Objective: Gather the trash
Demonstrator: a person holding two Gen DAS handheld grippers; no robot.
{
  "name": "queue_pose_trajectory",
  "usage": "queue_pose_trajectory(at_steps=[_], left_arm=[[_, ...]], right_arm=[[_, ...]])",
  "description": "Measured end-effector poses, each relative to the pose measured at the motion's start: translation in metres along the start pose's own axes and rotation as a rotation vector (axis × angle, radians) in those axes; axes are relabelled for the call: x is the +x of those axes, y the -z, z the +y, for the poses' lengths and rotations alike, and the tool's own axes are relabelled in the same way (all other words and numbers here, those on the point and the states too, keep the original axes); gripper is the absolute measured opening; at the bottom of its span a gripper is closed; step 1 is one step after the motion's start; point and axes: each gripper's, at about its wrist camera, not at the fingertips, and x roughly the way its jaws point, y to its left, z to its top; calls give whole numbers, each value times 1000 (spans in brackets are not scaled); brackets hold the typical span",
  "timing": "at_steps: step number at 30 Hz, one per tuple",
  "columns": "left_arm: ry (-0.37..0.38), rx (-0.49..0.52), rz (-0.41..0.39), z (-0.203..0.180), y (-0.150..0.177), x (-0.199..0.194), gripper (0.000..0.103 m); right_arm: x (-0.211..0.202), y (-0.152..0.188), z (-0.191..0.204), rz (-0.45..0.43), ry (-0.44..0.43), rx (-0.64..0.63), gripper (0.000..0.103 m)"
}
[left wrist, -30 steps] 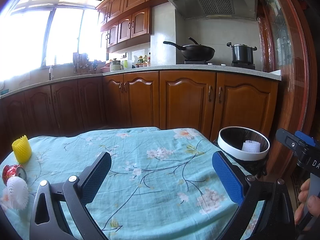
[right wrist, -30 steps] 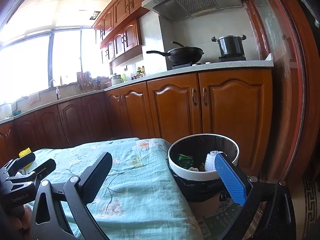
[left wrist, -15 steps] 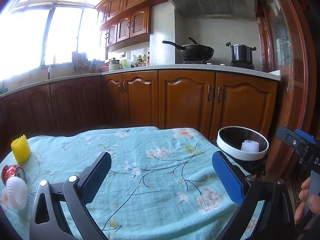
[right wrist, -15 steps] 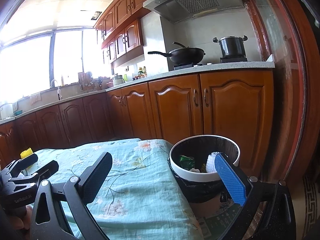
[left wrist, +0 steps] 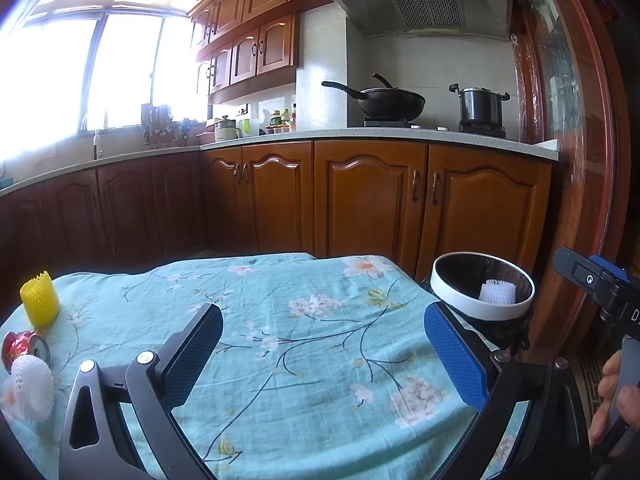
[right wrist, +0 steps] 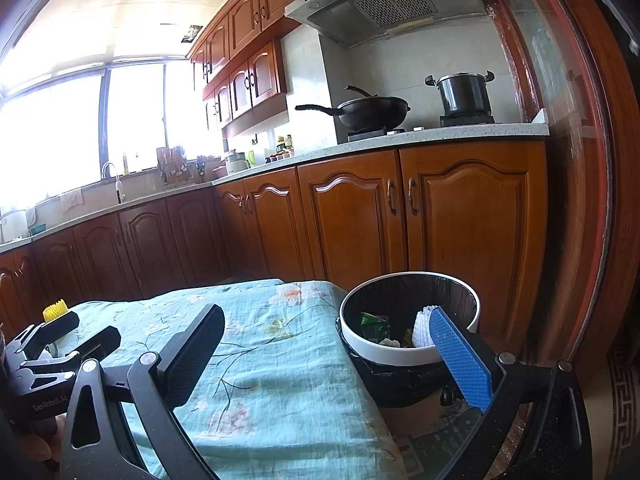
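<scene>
With your left gripper point(left wrist: 324, 356) spread wide and empty, pinch the white foam net point(left wrist: 30, 394) to its left (light, squashy) across its middle.

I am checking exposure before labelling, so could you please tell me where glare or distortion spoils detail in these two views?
Left wrist view: the large kitchen window is blown out to white, hazing the counter beneath it; the yellow foam fruit net stays legible. Right wrist view: the window is overexposed too. Both views: fisheye bends the wooden door frame, and the corners go dark.
</scene>
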Motion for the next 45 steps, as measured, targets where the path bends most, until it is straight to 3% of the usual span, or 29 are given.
queue_pose_trajectory(at_steps=[45], left_arm=[[23,-23,32,9,0,3,102]], right_arm=[[5,2,8,26,-17,35,103]])
